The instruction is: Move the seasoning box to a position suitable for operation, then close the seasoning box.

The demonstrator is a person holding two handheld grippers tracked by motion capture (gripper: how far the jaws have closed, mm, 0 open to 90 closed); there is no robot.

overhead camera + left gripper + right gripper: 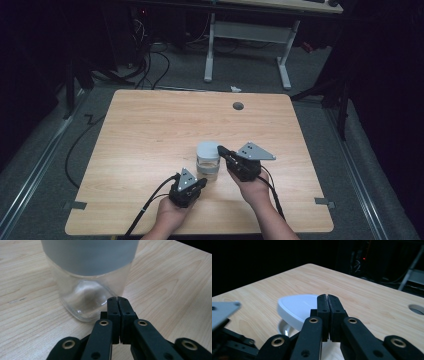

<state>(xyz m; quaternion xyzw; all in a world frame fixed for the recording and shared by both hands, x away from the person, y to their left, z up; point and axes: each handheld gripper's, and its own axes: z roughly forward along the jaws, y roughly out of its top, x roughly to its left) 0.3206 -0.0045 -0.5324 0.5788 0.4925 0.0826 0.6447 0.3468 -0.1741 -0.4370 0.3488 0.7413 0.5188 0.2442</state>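
A clear glass jar [207, 169] with a pale grey lid [207, 149] stands upright on the wooden table [150, 130], a little in front of its middle. My left gripper [202, 183] is shut with nothing in it. Its tips [117, 299] rest by the jar's base [85, 300], at or just short of the glass, under the lid [90, 255]. My right gripper [221, 149] is also shut and empty, and its tips [328, 296] are at the right edge of the lid [297, 306], level with its top. Whether they touch it I cannot tell.
A round cable hole [238, 106] lies near the table's far edge. Grey tape marks [75, 205] [325, 202] sit near both front corners. Beyond the table are a white desk frame [247, 35], floor cables and dark surroundings. The left gripper's grey plate [222, 312] shows in the right gripper view.
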